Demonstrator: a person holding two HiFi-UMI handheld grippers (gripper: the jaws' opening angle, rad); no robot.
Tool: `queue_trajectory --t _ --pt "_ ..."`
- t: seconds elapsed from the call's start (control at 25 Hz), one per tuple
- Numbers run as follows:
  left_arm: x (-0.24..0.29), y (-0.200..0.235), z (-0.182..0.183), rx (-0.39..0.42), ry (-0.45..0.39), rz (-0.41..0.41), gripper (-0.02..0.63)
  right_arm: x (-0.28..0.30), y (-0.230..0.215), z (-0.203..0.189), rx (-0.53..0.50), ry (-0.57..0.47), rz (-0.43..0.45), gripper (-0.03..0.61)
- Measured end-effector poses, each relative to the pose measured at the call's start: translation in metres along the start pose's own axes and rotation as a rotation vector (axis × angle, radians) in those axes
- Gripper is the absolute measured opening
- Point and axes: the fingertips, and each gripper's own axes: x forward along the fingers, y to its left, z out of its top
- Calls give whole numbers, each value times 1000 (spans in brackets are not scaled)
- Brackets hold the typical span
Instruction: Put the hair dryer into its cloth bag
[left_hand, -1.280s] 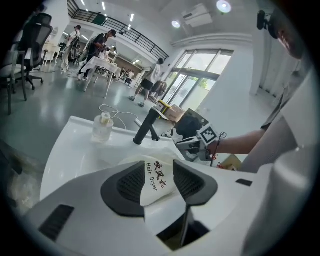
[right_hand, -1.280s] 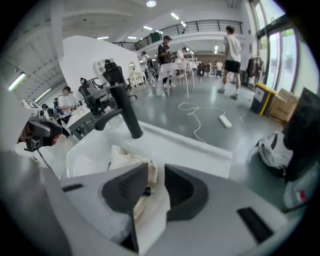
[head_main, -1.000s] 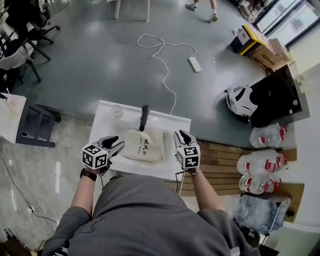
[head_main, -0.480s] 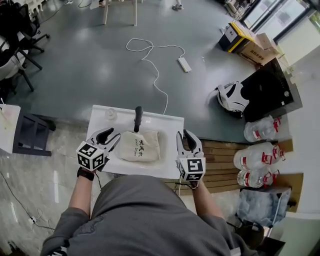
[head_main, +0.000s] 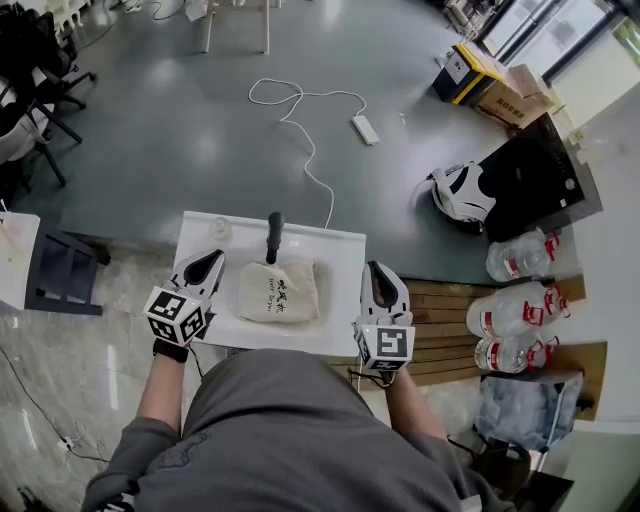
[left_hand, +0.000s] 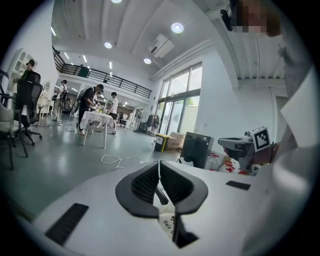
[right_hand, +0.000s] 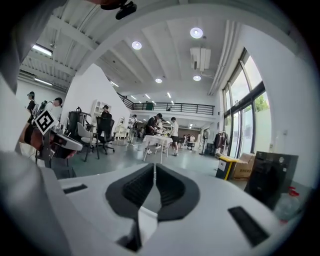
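Hair dryer (head_main: 273, 233) noted inside cloth bag (head_main: 279, 293) on worktop (head_main: 341, 262), black handle protruding at far end. Left gripper (head_main: 209, 262) jaws together, empty. Right gripper (head_main: 378, 274) jaws just closed, nothing between.

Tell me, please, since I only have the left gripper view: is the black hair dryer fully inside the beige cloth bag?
Observer: Not fully. In the head view the black hair dryer's handle sticks out of the beige cloth bag at its far end.
Operator: Thanks. Is the right gripper holding the bag?
Observer: No. The right gripper is apart from the bag, off its right side. Its jaws have just been closing and now meet with nothing between them.
Operator: Does my left gripper touch the bag?
Observer: No. The left gripper is clear of it on the left, over the white table. Its jaws have just been closing too, on nothing.
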Motion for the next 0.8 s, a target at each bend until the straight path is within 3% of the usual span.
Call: queue_trajectory --t 0.8 --pt "-4 -5 0 8 -2 -3 3 -3 5 -5 19 8 5 0"
